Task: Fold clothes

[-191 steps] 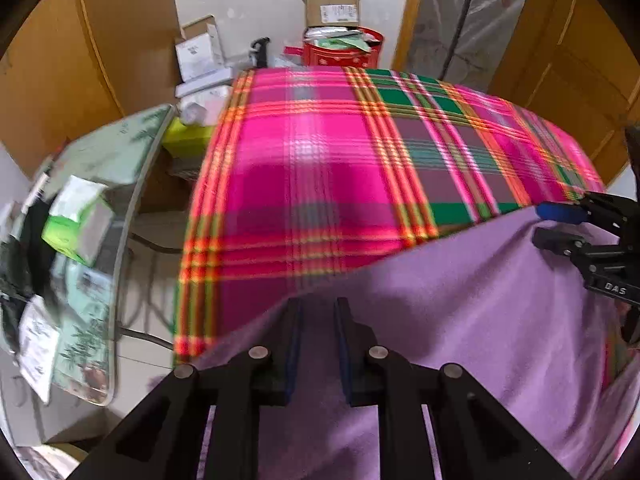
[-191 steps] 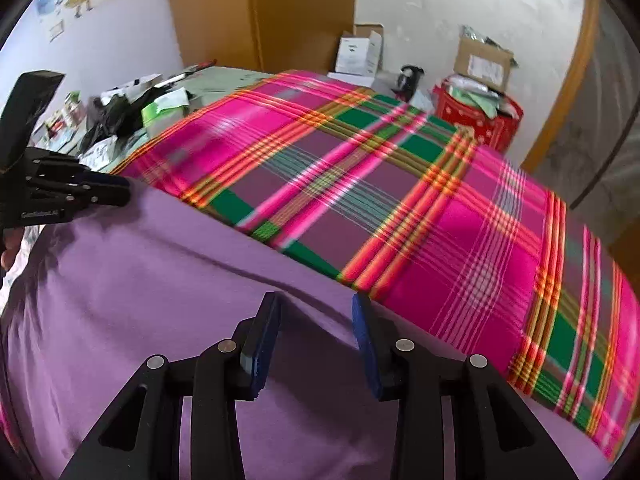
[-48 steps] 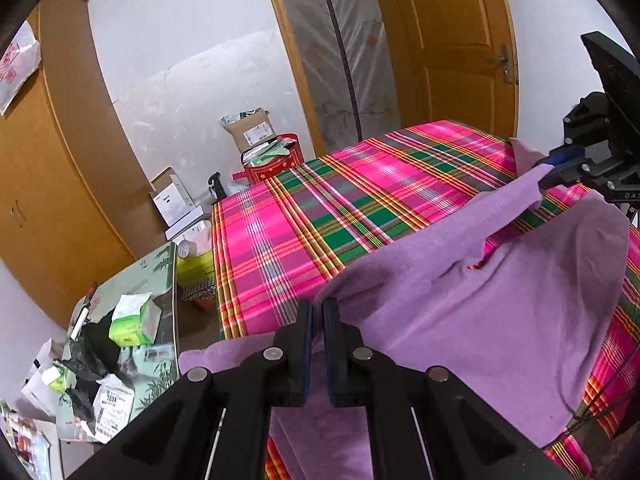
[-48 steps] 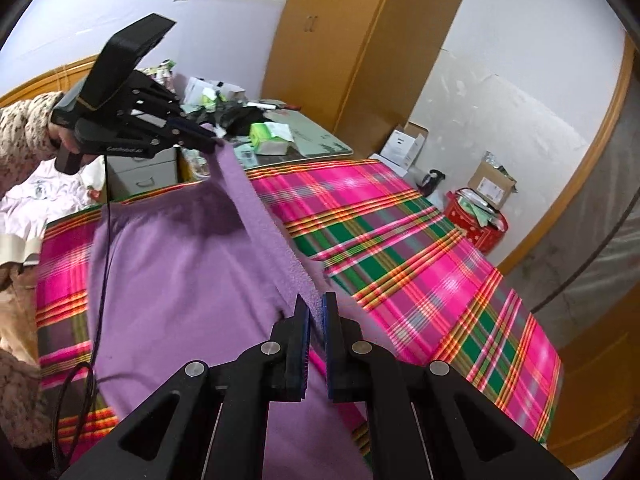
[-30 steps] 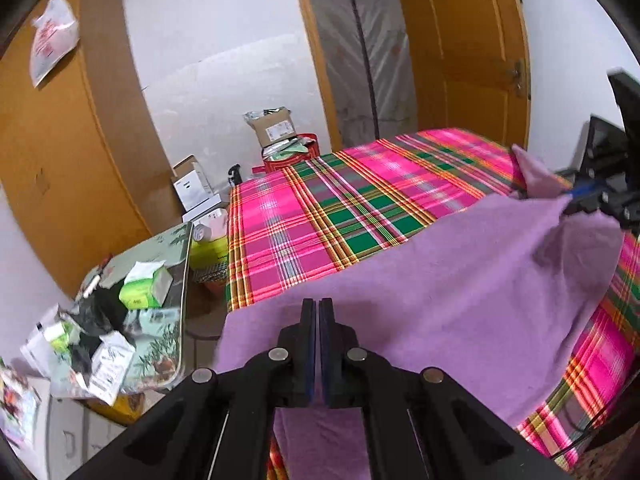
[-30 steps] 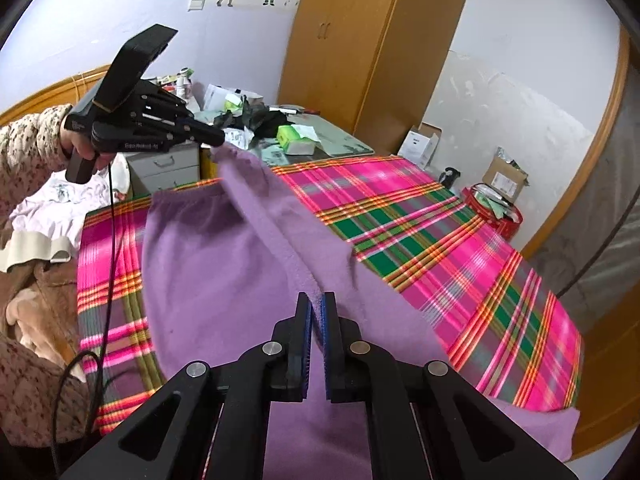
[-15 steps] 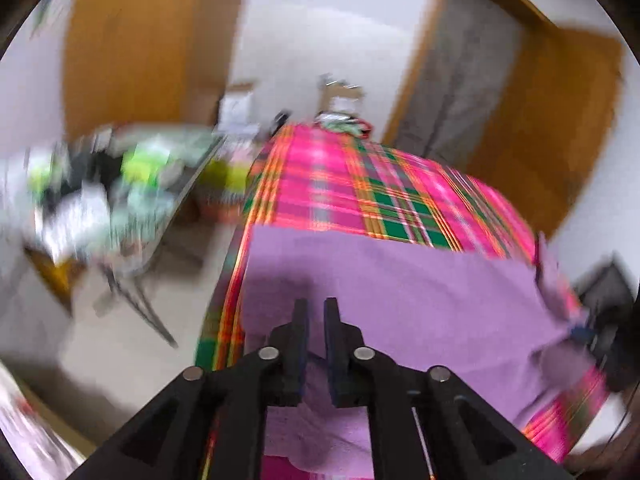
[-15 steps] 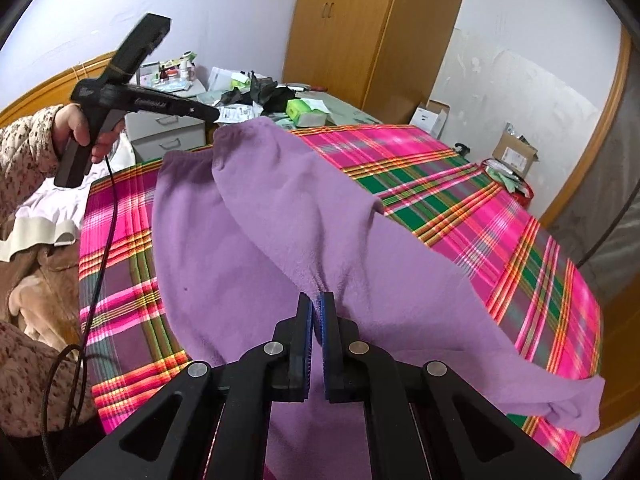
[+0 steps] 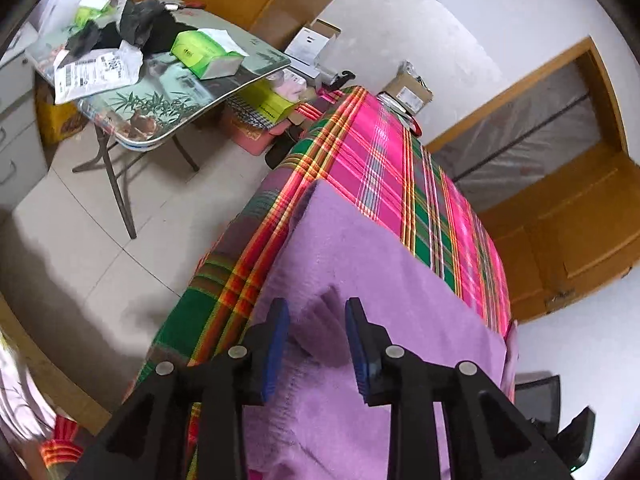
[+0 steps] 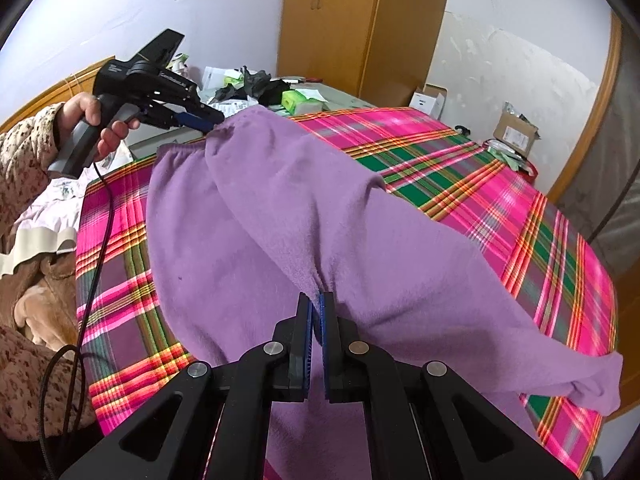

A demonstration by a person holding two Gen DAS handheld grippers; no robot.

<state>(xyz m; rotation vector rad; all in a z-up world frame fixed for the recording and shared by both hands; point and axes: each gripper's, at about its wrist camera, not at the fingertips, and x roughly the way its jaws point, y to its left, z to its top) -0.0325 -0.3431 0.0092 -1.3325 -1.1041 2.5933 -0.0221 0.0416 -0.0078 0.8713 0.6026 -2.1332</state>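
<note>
While the soft purple fleece garment point(image 10: 280, 216) lies folded lengthwise on the pink-and-green plaid bedspread point(image 10: 500, 200), its released waistband end risks slumping askew since the left gripper point(image 9: 316, 336), clamped a second ago, is opening off it, whereas the right gripper point(image 10: 316, 320) stays pinched on the fold.

Home bedroom; plaid-covered bed point(image 10: 500, 184), wooden wardrobe point(image 10: 360, 20), cluttered folding table point(image 9: 168, 92), headboard point(image 10: 48, 96)
</note>
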